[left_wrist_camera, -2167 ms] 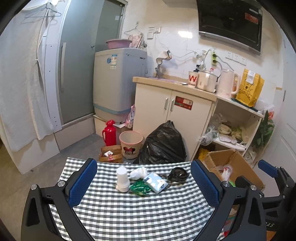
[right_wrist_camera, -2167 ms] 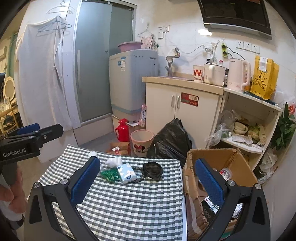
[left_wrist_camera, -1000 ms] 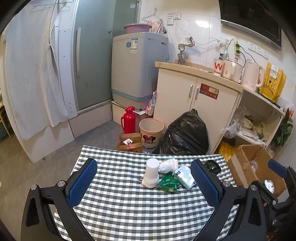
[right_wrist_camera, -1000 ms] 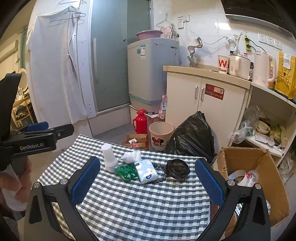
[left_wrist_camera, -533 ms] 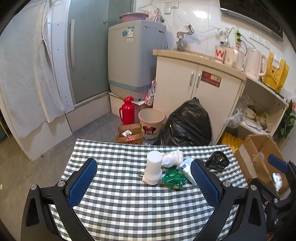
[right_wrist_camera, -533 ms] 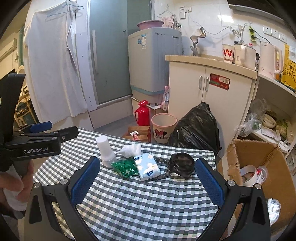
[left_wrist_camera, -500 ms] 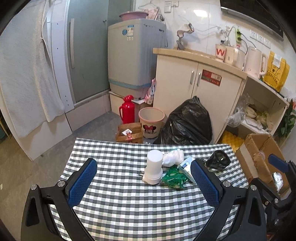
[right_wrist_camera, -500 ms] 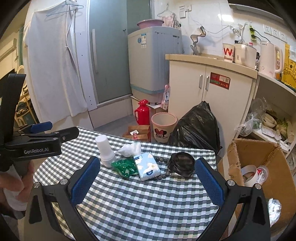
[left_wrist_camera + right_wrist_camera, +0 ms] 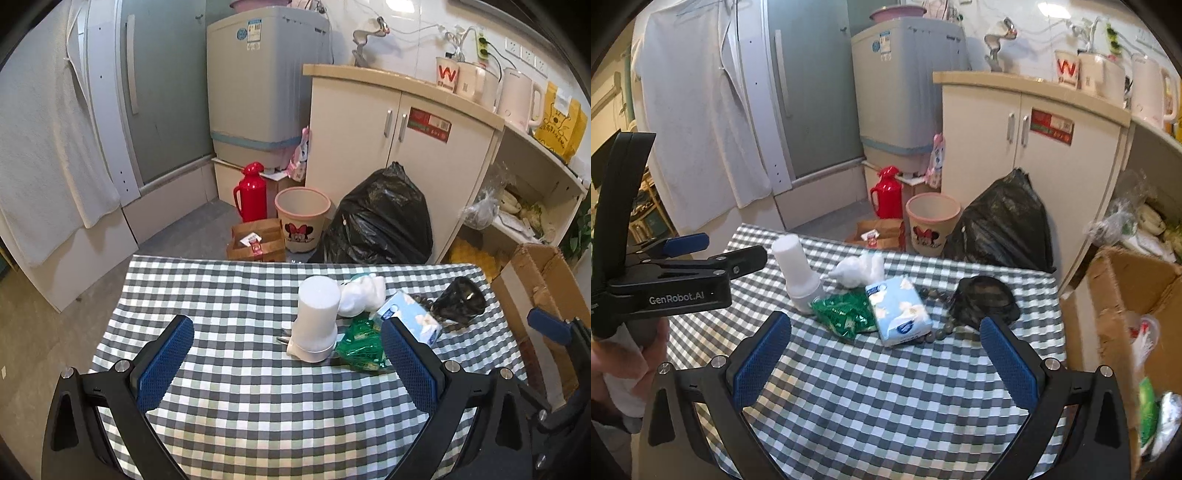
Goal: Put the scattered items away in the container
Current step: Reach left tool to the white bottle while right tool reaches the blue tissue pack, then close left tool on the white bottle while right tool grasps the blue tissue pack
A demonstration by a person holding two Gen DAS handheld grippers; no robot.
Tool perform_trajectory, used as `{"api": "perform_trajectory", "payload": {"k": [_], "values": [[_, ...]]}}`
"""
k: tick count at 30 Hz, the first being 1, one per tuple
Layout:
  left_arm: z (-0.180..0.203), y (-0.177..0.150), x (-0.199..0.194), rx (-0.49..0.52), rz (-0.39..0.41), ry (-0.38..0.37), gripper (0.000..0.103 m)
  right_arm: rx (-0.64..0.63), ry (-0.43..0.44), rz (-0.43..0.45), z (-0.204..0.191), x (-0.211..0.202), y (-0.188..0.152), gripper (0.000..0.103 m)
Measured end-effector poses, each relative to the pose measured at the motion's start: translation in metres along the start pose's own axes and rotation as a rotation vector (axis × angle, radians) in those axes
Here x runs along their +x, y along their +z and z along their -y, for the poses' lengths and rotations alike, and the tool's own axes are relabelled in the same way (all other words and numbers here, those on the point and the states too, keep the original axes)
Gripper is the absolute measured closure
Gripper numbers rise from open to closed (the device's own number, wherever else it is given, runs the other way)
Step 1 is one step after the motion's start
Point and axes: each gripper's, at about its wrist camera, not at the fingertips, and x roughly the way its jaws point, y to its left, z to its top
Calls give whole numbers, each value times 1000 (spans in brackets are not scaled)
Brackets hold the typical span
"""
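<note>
left gripper point(image 9: 286, 356): jaws spread wide, empty, near table edge
right gripper point(image 9: 886, 341): jaws spread wide, empty, above the checked table point(image 9: 871, 398)
green packet point(image 9: 846, 314): mid-table; light, crinkly, slippery; pinch an edge
tissue pack point(image 9: 899, 310): right of packet; soft, squashy; grip across short sides
white cup point(image 9: 316, 319): left of packet, upside down; light, tippy; take mid-body
black pouch point(image 9: 984, 299): far right, floppy
cardboard box point(image 9: 1126, 295): off table's right edge, open

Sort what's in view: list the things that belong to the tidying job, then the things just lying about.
Job:
white cup
white wad
green packet
tissue pack
bead string
black pouch
cardboard box, the likely container
left gripper and right gripper, both open

Lying about:
red thermos
pink bin
black rubbish bag
kettle
</note>
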Motion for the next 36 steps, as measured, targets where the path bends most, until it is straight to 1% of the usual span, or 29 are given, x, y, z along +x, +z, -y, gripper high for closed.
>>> {"api": "perform_trajectory", "payload": {"k": [12,23,28,30,34,36], "values": [[-4,-1,44,-8,-59,-6,0,-3,2,-58,5,40,-3,0],[1,2,74,-2,-89,3,0,34,-35,-108,21,71,-4,1],[4,3,86,7,-95,9,0,47,-32,-131,28,84,-3,6],[5,3,90,9,-93,11,0,45,-24,-143,28,89,-4,11],[6,4,98,1,-98,5,0,24,-18,-161,25,99,-5,19],[5,3,101,-4,-99,0,0,15,-13,-170,24,104,-6,27]]}}
